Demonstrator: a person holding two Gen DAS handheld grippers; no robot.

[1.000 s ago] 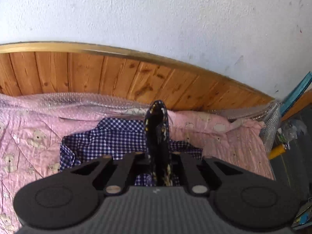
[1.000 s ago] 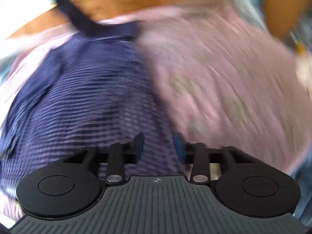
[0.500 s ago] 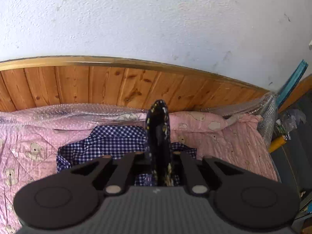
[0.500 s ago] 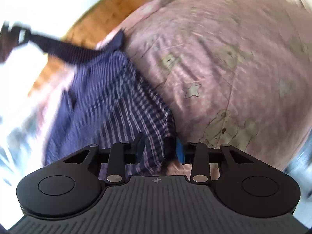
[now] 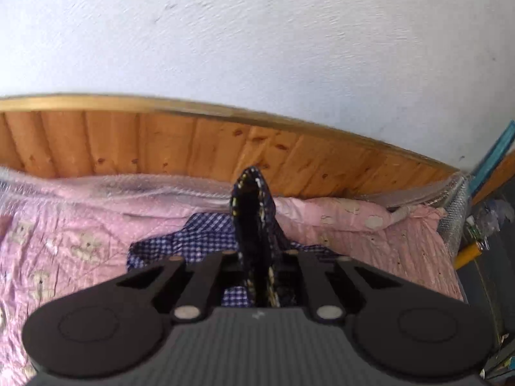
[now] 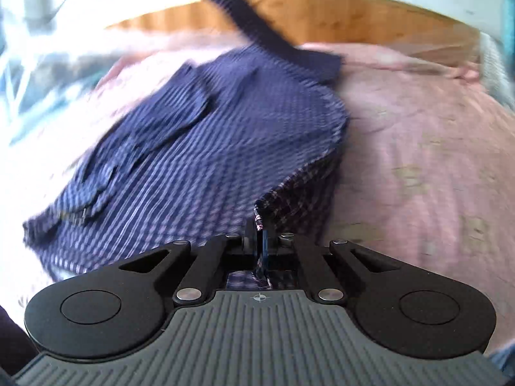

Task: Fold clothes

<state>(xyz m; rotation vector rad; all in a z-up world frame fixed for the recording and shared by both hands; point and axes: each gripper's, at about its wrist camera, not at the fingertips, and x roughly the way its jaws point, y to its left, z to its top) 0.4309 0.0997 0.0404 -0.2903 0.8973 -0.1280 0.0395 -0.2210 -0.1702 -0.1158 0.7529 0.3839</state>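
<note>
- My right gripper [image 6: 259, 241] has just clamped: its jaws, standing apart around the hem a moment ago, are now fully closed with a pinch of the navy-and-white checked cotton shirt [image 6: 206, 148] between the pads.
- My left gripper [image 5: 257, 276] is nearly closed, as before, on a dark fold of the same shirt [image 5: 206, 241], which stands up from the jaws towards 12 o'clock.
- The shirt lies spread on the pink bear-print quilt [image 6: 418, 160]; in the right view it fills the 10 to 12 o'clock side, a taut strip running up towards 11 o'clock.
- The wooden plank headboard [image 5: 161, 148] sits at 12 o'clock in the left view.
- With both edges held, I judge the fold can begin; the right pinch looks shallow and may slip.
</note>
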